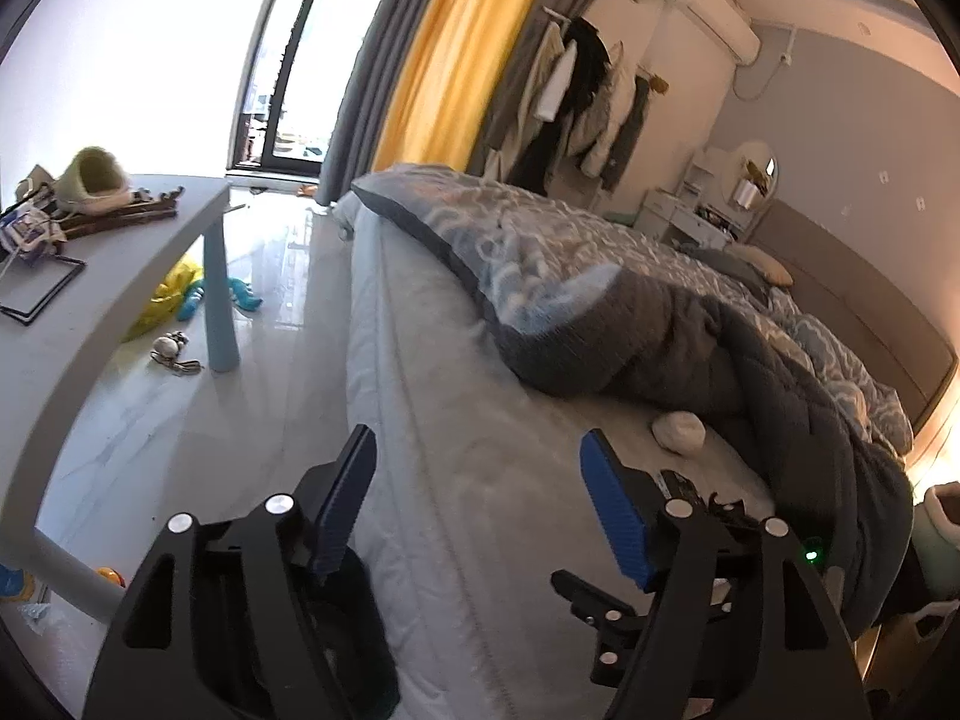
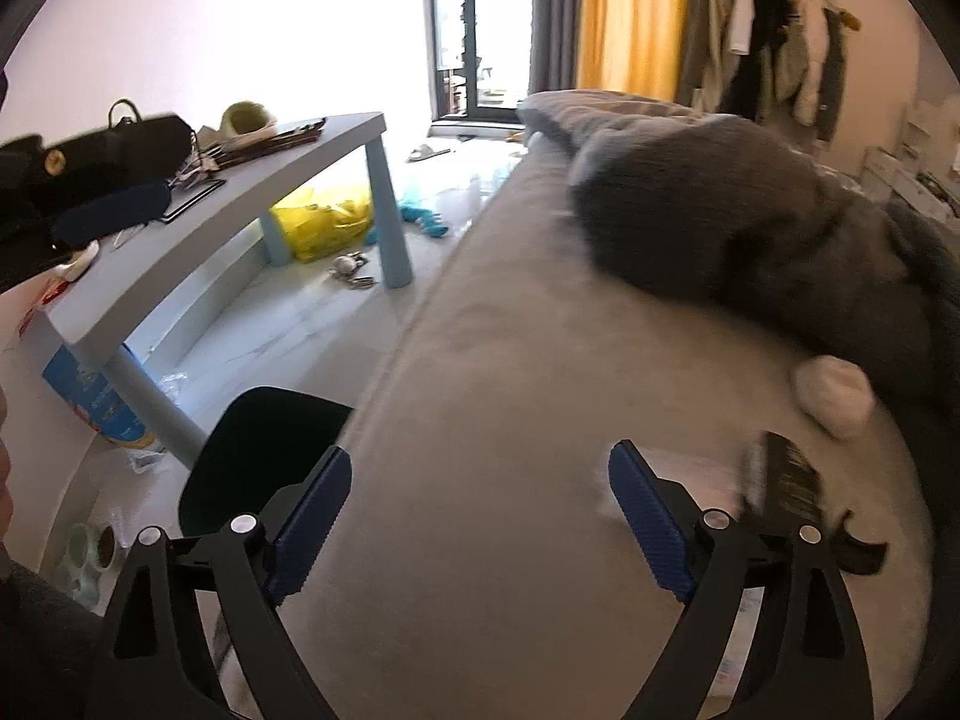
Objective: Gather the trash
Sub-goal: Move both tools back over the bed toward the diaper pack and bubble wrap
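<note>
Both grippers are hovering over the bare corner of the mattress (image 1: 480,480), and neither is carrying anything. The left gripper (image 1: 477,474) is holding its blue pads wide apart, with only sheet between them. The right gripper (image 2: 480,498) is spreading its jaws just as wide over the same pale surface.

A crumpled white wad (image 1: 678,431), probably tissue though the view is blurring here, is lying on the mattress right against the edge of the grey quilt (image 1: 660,336). It is sitting ahead and to the right of both grippers, clear of the pads; the right wrist view shows it too (image 2: 834,393). Just nearer than the wad, a small dark object (image 2: 783,480) is resting on the sheet beside the right gripper's right finger; I cannot tell what it is.

Off to the left a grey table (image 1: 120,276) is standing with clutter on top, and a yellow bag (image 2: 324,219) is lying on the floor beneath it.
</note>
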The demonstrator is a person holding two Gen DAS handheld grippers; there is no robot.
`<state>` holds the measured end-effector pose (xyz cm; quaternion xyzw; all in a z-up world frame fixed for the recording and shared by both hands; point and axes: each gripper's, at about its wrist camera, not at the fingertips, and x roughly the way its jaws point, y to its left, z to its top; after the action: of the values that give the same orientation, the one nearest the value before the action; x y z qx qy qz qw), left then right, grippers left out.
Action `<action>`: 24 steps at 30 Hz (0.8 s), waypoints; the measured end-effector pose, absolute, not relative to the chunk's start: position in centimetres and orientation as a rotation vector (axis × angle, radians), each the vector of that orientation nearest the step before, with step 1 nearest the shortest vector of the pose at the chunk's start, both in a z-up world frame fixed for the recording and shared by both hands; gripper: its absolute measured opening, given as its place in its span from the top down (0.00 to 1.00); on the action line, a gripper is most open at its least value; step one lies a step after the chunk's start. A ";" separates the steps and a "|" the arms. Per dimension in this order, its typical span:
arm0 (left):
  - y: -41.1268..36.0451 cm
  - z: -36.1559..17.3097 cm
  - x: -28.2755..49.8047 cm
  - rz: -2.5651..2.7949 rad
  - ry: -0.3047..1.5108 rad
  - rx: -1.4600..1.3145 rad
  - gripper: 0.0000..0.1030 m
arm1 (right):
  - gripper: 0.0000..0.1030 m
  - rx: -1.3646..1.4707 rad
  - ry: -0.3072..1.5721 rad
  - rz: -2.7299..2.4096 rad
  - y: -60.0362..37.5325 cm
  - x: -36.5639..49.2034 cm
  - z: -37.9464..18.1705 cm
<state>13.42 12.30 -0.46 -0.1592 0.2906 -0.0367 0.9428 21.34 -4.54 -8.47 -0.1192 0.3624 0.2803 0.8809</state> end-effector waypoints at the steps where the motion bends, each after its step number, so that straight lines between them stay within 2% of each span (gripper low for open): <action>1: 11.5 -0.7 13.8 -0.082 0.602 -0.317 0.27 | 0.12 -0.250 0.749 0.571 -5.2 21.3 -8.4; 4: 9.9 -1.1 14.4 -0.098 0.618 -0.303 0.24 | 0.11 -0.246 0.730 0.537 -7.0 21.1 -8.3; 6: 9.0 -1.4 14.8 -0.104 0.626 -0.293 0.23 | 0.05 -0.242 0.716 0.508 -8.3 21.1 -8.3; 8: 8.1 -1.7 15.3 -0.110 0.635 -0.288 0.21 | 0.04 -0.240 0.707 0.480 -9.3 21.0 -8.4; 24: 2.2 -4.3 18.1 -0.141 0.731 -0.241 0.14 | 0.03 -0.122 0.827 0.371 -15.8 22.7 -11.3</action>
<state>18.13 2.23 -4.30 -0.1175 0.3563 -0.0685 0.9244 22.70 -15.76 -11.26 -0.0589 0.3993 0.1793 0.8972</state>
